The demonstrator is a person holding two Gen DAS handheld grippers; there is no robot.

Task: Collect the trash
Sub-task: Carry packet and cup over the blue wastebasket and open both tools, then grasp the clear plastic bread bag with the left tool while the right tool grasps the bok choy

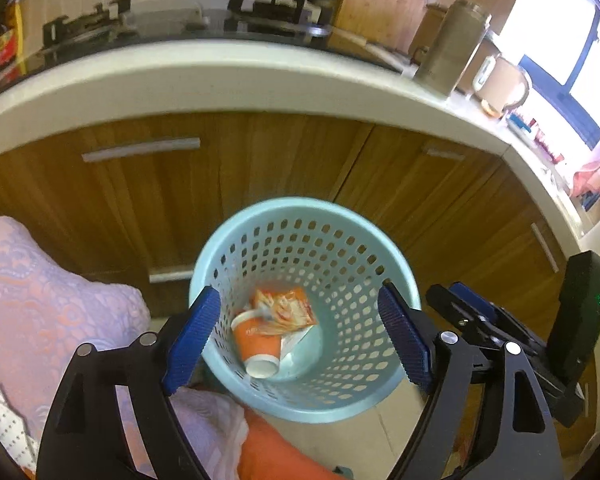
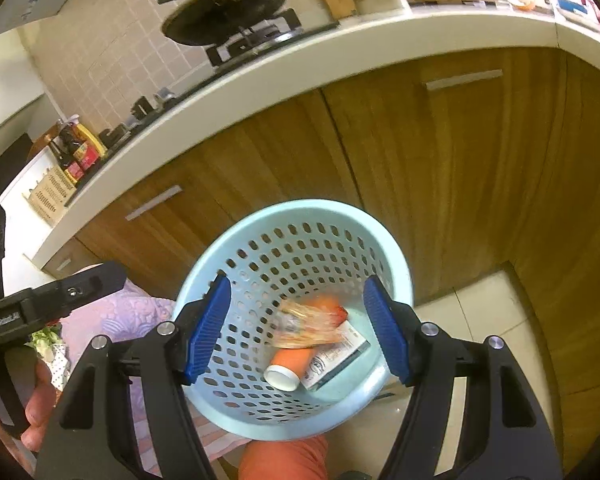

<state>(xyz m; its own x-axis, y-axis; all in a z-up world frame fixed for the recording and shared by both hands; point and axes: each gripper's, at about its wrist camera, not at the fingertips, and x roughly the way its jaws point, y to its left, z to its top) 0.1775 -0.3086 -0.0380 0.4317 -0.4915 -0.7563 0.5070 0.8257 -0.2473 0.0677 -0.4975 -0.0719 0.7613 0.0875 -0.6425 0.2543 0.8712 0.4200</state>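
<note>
A light blue perforated trash basket (image 1: 342, 236) (image 2: 236, 240) stands on the floor below both grippers. Inside lie an orange paper cup (image 1: 258, 346) (image 2: 290, 364), an orange snack wrapper (image 1: 286, 308) (image 2: 308, 326), blurred in both views, and a white carton (image 2: 336, 360). My left gripper (image 1: 300, 340) is open and empty above the basket, its blue pads either side of the rim. My right gripper (image 2: 298, 330) is open and empty above the basket too. The right gripper's body (image 1: 512, 328) shows in the left wrist view, and the left gripper's body (image 2: 48, 300) in the right wrist view.
Wooden cabinet doors (image 1: 260, 168) (image 2: 420, 168) under a white counter edge (image 1: 220, 76) (image 2: 260, 80) stand behind the basket. A stove with a wok (image 2: 228, 12), sauce bottles (image 2: 76, 148) and a metal flask (image 1: 452, 46) sit on the counter. Purple patterned cloth (image 1: 40, 292) lies at the left.
</note>
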